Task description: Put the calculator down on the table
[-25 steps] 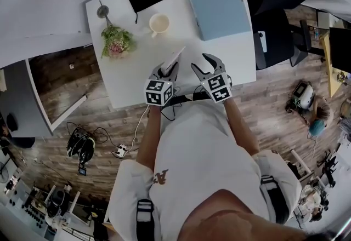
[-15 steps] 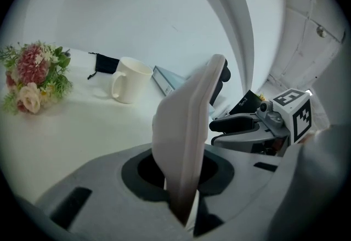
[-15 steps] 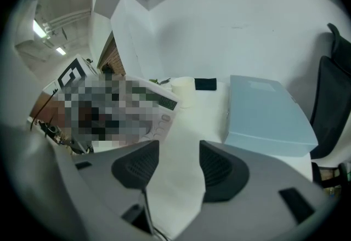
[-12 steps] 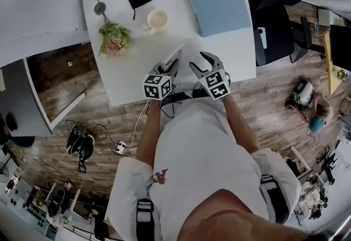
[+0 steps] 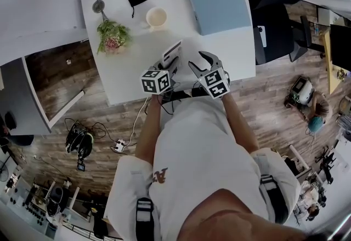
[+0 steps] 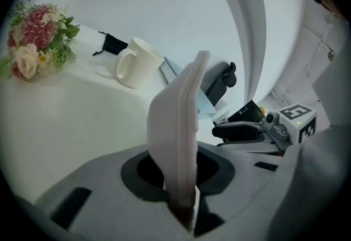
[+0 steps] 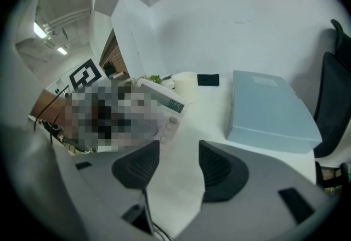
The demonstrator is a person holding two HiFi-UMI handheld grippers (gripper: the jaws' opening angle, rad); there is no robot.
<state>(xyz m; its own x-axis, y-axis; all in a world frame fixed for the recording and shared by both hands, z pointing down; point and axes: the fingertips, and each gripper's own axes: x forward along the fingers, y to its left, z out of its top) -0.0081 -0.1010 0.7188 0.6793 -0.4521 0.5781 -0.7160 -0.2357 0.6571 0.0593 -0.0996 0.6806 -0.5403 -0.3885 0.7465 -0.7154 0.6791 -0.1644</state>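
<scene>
At the far left of the white table [image 5: 126, 78] lies a bunch of flowers [image 5: 112, 36], well apart from my work. Next comes my left claw [image 6: 181, 190], narrow and clamped on the lower end of the calculator [image 6: 178, 119]. It stands on edge between the pads, its top pointing away toward the white mug [image 6: 137, 62]. In the head view the calculator is near the table's front edge, tilted up. I judge it to be off the surface, though I cannot tell whether any corner touches. My right claw [image 7: 176, 166] hangs just beside it, jaws wide with only bare table between them, and its camera shows the calculator's display and keys. Further right lies a pale blue folder [image 7: 269, 111], then a black chair [image 5: 274, 32] beside the table. The task is only partly done: the calculator is over the table but not laid down. What is left is to lower it, lay it flat and open the left claw.
</scene>
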